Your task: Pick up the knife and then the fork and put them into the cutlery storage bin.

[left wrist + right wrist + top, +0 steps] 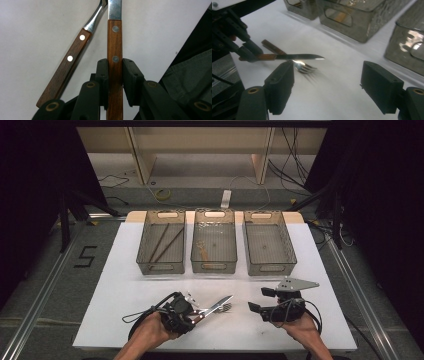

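Up front on the table (125,285), the left gripper (115,75) is clamped on the knife (114,50) handle — wood squeezed between both pads, blade pointing away. Right gripper (329,85) hovers with jaws apart. Beside the knife — a fork (72,57).

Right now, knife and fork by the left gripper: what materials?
Knife: brown wood-look handle with two metal rivets, shiny steel-like blade. Fork: matching wood-look handle, two pale rivets, polished metal neck and tines. Wood could be laminate.
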`<state>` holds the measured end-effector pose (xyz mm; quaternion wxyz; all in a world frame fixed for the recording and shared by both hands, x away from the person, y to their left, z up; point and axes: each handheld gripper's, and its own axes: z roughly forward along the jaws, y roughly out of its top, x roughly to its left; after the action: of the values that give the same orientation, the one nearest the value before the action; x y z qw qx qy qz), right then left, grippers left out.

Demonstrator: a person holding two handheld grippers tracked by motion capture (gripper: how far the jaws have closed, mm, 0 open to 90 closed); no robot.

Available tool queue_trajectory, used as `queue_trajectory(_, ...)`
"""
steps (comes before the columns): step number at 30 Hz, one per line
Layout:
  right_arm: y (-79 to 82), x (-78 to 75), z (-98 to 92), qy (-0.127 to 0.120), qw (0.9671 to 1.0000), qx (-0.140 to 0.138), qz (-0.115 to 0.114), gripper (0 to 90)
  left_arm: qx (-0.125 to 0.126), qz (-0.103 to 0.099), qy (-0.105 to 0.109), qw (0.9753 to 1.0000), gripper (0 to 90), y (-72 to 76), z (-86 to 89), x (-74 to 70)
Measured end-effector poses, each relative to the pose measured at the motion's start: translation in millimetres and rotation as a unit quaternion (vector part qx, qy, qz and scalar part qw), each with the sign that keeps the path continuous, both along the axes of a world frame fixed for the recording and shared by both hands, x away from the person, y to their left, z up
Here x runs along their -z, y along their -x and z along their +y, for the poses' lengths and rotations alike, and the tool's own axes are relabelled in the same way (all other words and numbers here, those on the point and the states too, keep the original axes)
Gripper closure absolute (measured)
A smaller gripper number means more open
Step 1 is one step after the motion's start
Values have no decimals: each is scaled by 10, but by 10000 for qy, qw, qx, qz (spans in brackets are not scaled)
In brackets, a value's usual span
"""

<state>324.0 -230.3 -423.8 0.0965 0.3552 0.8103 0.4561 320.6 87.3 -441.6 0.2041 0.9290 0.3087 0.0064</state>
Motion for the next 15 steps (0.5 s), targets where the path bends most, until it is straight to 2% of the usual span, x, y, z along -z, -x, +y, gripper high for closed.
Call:
queue_trajectory(8, 122, -99, 255, 69, 9979, -548, -326, 273, 237, -30, 107, 9997, 752, 6, -64, -96)
queue_trajectory(12, 169, -118, 375, 271, 9962, -711, -423, 273, 312, -42, 164, 9994, 751, -22, -98, -118)
queue_trajectory(15, 195, -119, 454, 401, 9944, -831, -507, 273, 443, 90, 229, 9987, 752, -45, -124, -128)
